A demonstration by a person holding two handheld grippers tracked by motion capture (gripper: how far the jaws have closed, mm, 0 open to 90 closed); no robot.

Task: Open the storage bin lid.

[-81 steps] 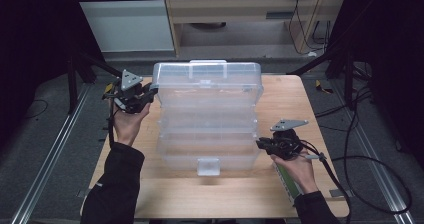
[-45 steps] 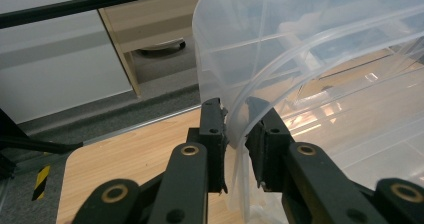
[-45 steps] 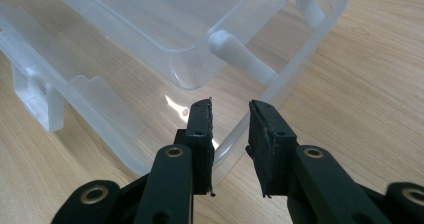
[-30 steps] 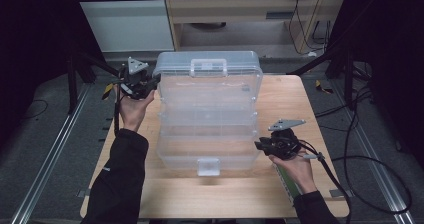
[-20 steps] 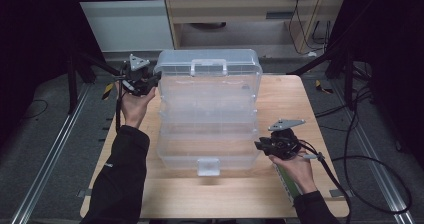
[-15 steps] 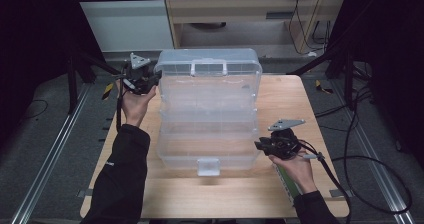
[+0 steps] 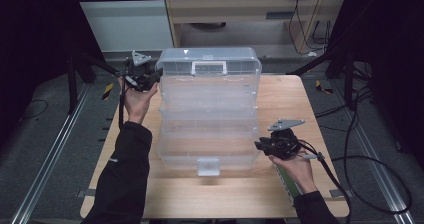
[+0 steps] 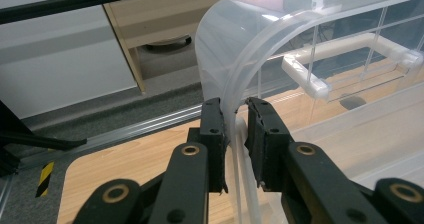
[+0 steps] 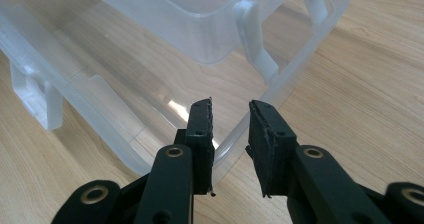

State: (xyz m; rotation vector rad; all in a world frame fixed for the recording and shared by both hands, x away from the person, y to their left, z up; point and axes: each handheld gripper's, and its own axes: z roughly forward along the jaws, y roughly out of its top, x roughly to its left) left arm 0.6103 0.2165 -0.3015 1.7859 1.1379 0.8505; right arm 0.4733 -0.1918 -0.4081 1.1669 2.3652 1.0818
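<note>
- Two tongs work one clear plastic organizer box (image 7: 207,116), which lies in the middle of the bench (image 7: 295,101) with its long axis running from the person toward the far edge; its lid (image 7: 207,64) stands up at the far end, white handle (image 7: 207,67) uppermost.
- Left tongs (image 7: 156,75) sit at the lid's far-left corner — in the left gripper view the curved lid edge (image 8: 227,84) passes between the jaws, which stand narrowly apart around it; whether they pinch it or only straddle it I cannot tell.
- Right tongs (image 7: 260,145) are at the near-right corner of the box's base, jaws parted, with the base rim (image 9: 235,139) running into the gap but no clear contact on either side.
- Key relation, as I judge it: the lid hinges along the far side, so any swing is along the box's long axis, and the left hand is the one placed to steer it while the right steadies the base.
- Room: bare bench lies to the right of the box and in front of the latch (image 7: 208,166); the left side of the box runs close to the bench's edge — little slack there.
</note>
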